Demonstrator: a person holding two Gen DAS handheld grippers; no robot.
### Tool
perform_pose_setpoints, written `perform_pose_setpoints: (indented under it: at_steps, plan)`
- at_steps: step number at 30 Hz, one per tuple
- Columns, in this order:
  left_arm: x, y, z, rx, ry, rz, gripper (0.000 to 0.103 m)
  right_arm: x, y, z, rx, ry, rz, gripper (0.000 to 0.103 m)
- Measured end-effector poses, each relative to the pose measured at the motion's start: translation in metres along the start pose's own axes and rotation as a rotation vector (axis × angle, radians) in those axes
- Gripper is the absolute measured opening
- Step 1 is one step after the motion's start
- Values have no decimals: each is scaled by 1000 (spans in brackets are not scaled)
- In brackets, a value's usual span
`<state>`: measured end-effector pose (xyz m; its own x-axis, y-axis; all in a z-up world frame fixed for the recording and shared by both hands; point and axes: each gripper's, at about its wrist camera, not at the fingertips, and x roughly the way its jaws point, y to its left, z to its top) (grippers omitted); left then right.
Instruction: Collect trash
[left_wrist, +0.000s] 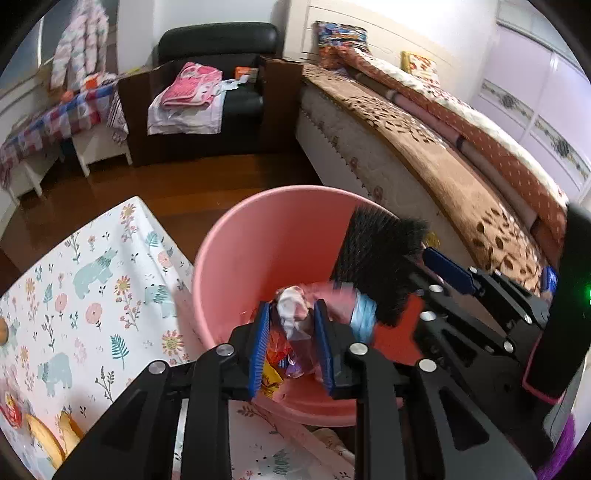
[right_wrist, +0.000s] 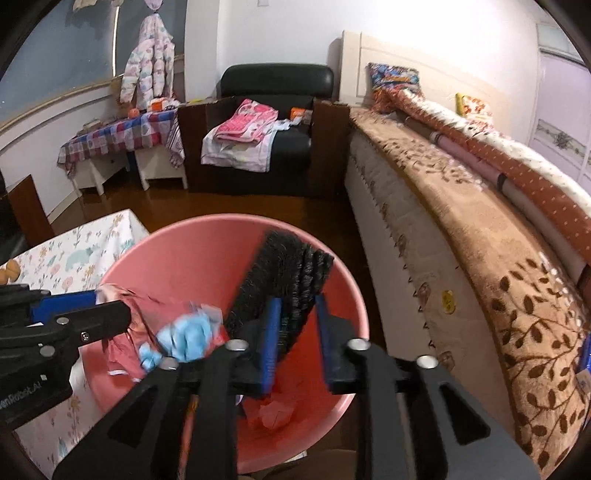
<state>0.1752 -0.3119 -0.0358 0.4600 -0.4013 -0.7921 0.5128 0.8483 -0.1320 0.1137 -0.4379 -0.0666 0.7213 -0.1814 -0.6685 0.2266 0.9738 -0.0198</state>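
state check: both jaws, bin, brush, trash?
left gripper: jaws open, crumpled wrapper between them
right gripper: jaws open, around the brush
pink bin: upright, holding trash
brush: tilted, bristles up inside the bin
blue wad: in the bin

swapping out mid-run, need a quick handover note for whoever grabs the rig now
Left hand-held gripper: over the pink bin, crumpled wrapper between its fingers; grip unclear.
Right hand-held gripper: open, black brush leaning in the bin between its fingers.
Done: wrappers and a blue wad are in the bin.
Left: free the wrapper, then check the floral table; a few items remain at its near edge.
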Motion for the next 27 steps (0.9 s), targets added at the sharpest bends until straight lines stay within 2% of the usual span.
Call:
perform_pose_setpoints:
  at_steps: [1,4,6,10,13,16,20,27]
  plan:
    - [1,-4,-2,22,5,10,36,2,-1,-2,4,7,0,35]
    - [2,-13,-8,102,-16,34,45,2,-5,-5,4,31,9,38]
    - [5,-15,-10,99,-23,33,45,1,-11,-4,12,35,9,41]
    - [12,-9,-8,36,-8,-17,46,7,-21,4,77,55,79,41]
    - [11,-4,-5,37,-31,13,46,4,-20,8,80,41,89,41]
    - [7,3,-6,11,-46,1,46,2,-22,12,104,25,92,41]
    - [1,5,-16,0,-60,-10,46,-4,-26,10,175,33,146,41]
    - [-16,-1,-22,-24,-86,-43,50,-23,-13,10,124,9,144,41]
